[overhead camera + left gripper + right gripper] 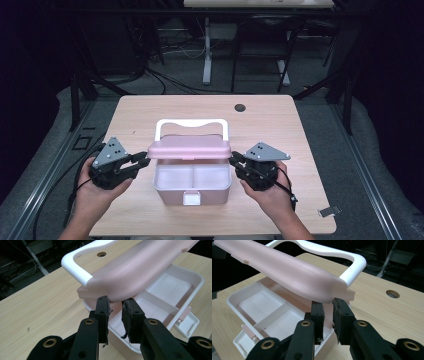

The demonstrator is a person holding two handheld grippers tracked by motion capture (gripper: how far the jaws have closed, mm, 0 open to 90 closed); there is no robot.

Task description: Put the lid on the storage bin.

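From the high view, a pale pink plastic storage box (192, 187) with a white divided inner tray sits near the front middle of the light wooden worktop (270, 120). Its pink hinged lid (190, 149) is half raised, with a white carry handle (192, 126) standing behind it. The left gripper (141, 162) reaches the lid's left end and the right gripper (236, 161) its right end, each held in a hand. A round cable hole (240, 107) lies in the worktop's far part, and a small metal clip (328, 211) rests at its near right corner.

In the left gripper view, the left gripper (115, 306) has its two black jaws narrowly apart, their tips just under the lid's (140, 272) rounded corner; whether the pads press on it cannot be told. The box's tray (172, 291) lies open below.

In the right gripper view, the right gripper (327, 306) likewise holds its jaws close together beneath the lid's (294, 272) corner edge, a slim gap between them; a grip cannot be confirmed.
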